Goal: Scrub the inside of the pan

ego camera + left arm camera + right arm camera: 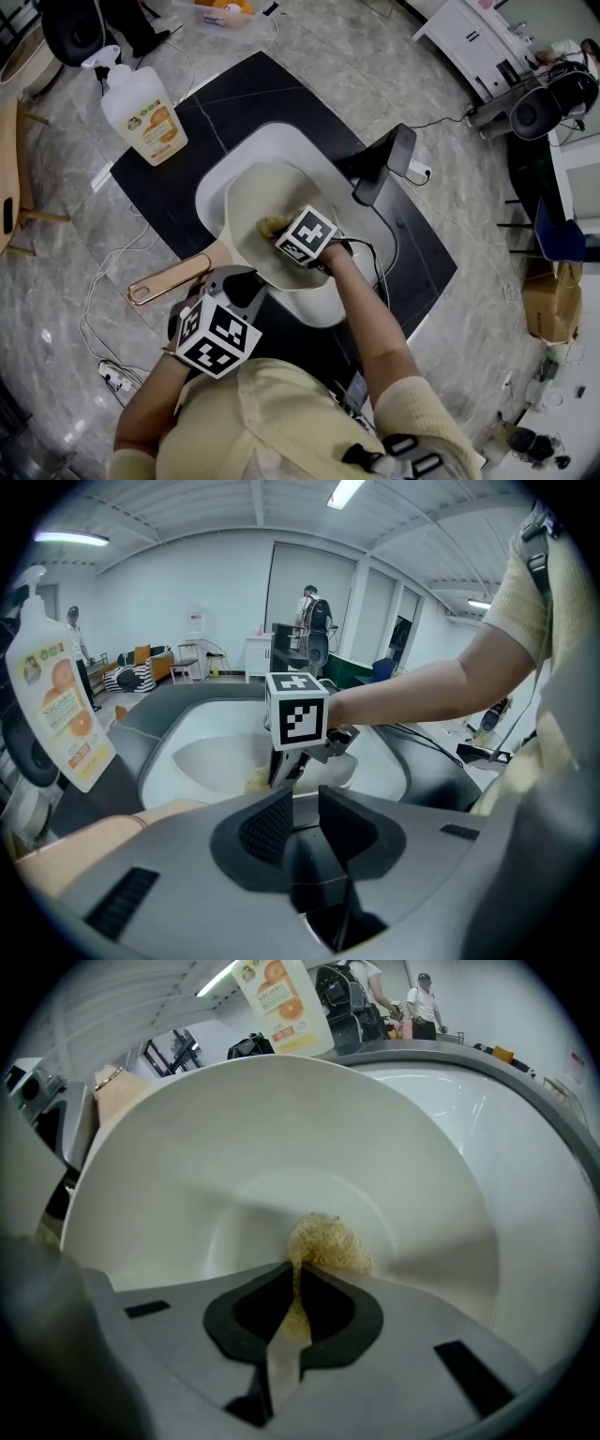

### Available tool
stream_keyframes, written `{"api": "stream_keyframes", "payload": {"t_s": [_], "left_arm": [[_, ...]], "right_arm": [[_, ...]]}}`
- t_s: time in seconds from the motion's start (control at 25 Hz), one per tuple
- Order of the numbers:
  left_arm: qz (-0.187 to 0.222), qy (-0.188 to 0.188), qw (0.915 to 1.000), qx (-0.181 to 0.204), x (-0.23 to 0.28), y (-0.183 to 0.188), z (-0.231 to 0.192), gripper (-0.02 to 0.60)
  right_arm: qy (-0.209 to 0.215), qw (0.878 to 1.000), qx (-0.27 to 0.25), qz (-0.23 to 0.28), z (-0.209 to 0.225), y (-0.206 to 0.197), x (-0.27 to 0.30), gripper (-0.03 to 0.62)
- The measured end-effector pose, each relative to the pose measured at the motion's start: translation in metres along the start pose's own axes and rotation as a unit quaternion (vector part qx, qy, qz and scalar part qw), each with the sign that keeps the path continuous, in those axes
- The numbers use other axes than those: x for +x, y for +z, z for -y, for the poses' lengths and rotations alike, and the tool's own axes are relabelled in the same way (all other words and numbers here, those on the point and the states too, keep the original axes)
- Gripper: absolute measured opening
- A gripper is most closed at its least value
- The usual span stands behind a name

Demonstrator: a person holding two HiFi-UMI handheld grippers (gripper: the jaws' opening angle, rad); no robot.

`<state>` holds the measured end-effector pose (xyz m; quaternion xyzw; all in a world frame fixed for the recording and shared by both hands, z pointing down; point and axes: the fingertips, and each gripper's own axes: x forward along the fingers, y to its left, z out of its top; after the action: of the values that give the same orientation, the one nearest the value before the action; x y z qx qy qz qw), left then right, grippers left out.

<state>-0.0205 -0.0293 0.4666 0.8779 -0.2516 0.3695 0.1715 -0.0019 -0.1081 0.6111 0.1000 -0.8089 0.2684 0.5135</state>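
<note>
Right hand-held gripper (pixel 298 1279), closest to its own lens, is clenched on a yellow scouring pad (pixel 323 1241), whose bulging end presses against the pale floor of the pan (pixel 281 1129). The grip looks set for scrubbing: the pad's tail is pinched flat between the jaws and its working face is left free against the metal.

The pan sits in a white sink (pixel 281 141) let into a black desk (pixel 234 94). Its copper-coloured handle (pixel 173 279) reaches out over the rim toward the person's left. Left hand-held gripper (pixel 302 803) hovers just beside the root of that handle, jaws narrowly apart with nothing seen between them. It is likely placed there to steady the pan, though it grasps nothing at this moment.

An orange-labelled soap bottle (pixel 142 108) stands at the desk's far left corner, well apart from the work, and a black faucet (pixel 384 164) stands at the sink's right side.

Only the right gripper view shows the pad meeting the pan; from the head view the marker cube covers most of that contact. Only the left gripper view shows the gap between its own jaws, while the head view alone gives the layout of sink, desk and bottle.
</note>
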Motion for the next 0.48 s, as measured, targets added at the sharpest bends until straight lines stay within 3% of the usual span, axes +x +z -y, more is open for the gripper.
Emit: {"api": "stream_keyframes", "payload": {"t_s": [0.48], "left_arm": [[0.003, -0.003, 0.9999, 0.011, 0.000, -0.001, 0.001, 0.092]], "right_arm": [[0.084, 0.996, -0.019, -0.012, -0.048, -0.002, -0.008, 0.038]]}}
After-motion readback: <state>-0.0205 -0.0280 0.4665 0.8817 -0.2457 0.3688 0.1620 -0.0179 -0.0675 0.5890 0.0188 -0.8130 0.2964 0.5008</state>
